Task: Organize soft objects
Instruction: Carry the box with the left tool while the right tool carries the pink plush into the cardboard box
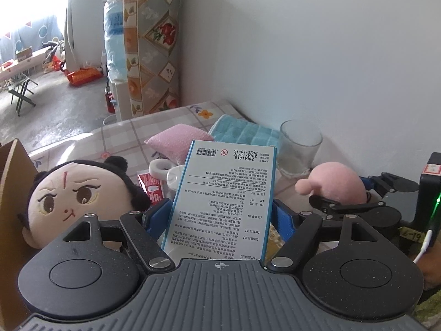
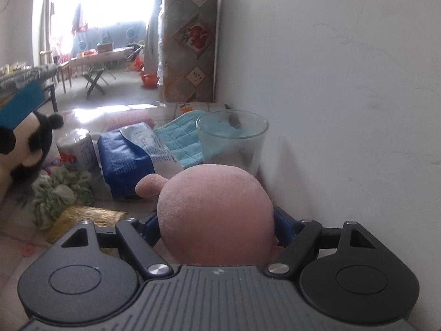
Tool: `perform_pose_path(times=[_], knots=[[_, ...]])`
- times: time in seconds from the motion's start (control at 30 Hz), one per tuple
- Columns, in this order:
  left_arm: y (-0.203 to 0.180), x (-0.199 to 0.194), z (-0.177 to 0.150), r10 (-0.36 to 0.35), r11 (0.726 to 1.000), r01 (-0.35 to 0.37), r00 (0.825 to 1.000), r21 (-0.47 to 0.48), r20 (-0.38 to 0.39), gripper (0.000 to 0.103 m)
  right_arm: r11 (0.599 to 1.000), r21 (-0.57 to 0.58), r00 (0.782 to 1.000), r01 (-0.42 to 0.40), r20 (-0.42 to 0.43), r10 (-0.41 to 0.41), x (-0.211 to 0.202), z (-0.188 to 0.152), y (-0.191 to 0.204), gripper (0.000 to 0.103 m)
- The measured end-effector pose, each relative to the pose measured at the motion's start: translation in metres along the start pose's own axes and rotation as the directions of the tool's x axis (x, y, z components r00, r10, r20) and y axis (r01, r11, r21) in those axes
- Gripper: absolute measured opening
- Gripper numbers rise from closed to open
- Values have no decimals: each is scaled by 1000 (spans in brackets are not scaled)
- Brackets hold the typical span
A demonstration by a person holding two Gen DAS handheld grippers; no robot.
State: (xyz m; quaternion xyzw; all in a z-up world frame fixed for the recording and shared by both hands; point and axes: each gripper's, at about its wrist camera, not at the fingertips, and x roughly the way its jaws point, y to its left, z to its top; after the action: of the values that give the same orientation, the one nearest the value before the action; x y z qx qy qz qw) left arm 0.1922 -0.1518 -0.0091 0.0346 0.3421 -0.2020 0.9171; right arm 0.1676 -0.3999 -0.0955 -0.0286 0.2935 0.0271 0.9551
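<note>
The left gripper [image 1: 220, 215] was clamped on a white printed box [image 1: 223, 198] with a blue border, its blue pads bearing on the box's two long edges. The right gripper [image 2: 217, 222] was grasping a pink plush toy [image 2: 215, 215], which filled the gap between its pads and stood just beside the white wall [image 2: 344, 96].

Directly ahead of the plush stood a clear glass [image 2: 234, 140], close to the wall, with a teal quilted cloth [image 2: 182, 140] lying behind and beside it. Left of these lay a blue packet [image 2: 124, 162], a small can [image 2: 77, 149], a green knitted bundle [image 2: 60, 193] and a gold foil wrapper [image 2: 85, 218], crowding the tabletop [image 2: 16, 237].

In the left wrist view, a black-haired doll [image 1: 71, 195] leaned against a cardboard box [image 1: 11, 182] at the left edge. A pink sponge pad [image 1: 179, 140] and a white tape roll [image 1: 162, 168] lay beyond the held box.
</note>
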Motion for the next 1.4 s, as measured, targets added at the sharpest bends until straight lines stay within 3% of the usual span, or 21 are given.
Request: perform_pose_path(times=[0.23,0.37,0.47,0.6,0.73,0.97,1.03,1.1,1.17,1.33,1.4], knots=[[4,-54,-7,1,1000,0,997,-11,82,77,999,48,995,-6,96,2,-69,16,10,82],[15,-102,-15,2,999,4,989,-41,150,77,990,70,980,-119,170,106,-122,29,25,82],[26,-143,-23,35,998,-23,978,-63,207,77,972,57,950,-228,231,209,-161,42,42,82],[48,-197,-37,117,990,-90,954,-109,277,77,907,40,875,-418,285,391,-197,65,67,82],[75,-244,-52,223,970,-177,922,-168,316,77,795,17,766,-606,280,578,-211,95,99,82],[130,-264,-62,364,916,-298,899,-270,244,77,594,50,594,-803,137,792,-179,151,192,82],[152,-260,-60,405,895,-340,891,-290,206,77,526,96,534,-845,87,841,-161,168,221,82],[177,-246,-55,437,872,-375,886,-313,153,77,488,146,499,-860,47,865,-145,183,245,82],[201,-230,-50,464,854,-413,879,-316,108,77,484,181,493,-856,5,870,-123,198,268,82],[269,-176,-43,506,814,-497,861,-301,-53,77,538,308,526,-785,-128,841,-45,221,323,82],[293,-157,-43,524,799,-532,845,-280,-109,77,573,370,546,-732,-185,817,-13,217,345,82]])
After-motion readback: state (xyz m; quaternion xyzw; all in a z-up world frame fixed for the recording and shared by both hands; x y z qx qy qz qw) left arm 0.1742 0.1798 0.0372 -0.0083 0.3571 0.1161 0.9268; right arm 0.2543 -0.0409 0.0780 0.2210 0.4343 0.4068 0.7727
